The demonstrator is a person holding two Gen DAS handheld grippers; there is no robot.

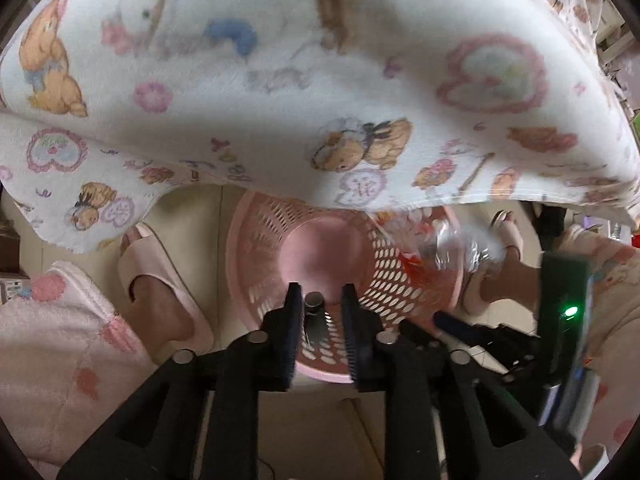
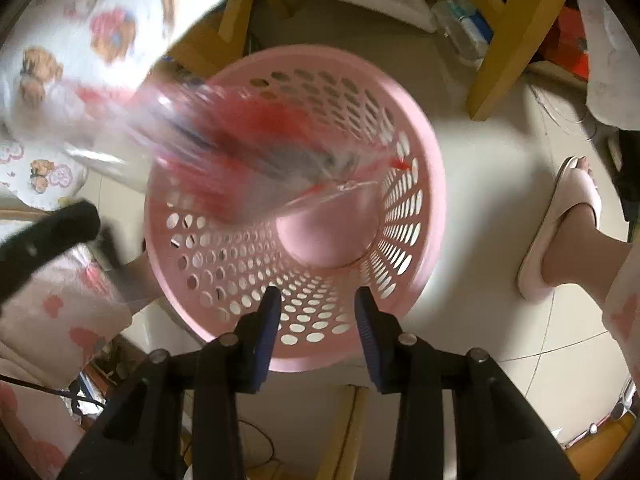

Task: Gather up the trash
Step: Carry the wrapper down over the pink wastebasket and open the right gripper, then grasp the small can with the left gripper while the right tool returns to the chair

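Now wrapper [image 2: 248, 152] beyond fingers [image 2: 268, 320] — over basket [image 2: 432, 184]

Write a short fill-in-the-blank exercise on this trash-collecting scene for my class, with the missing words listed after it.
1. The basket on the floor is coloured ____.
2. The basket's wall is full of ____.
3. A clear wrapper with ____ print is over the basket.
4. The foot beside the basket wears a ____.

Missing words: pink; holes; red; slipper
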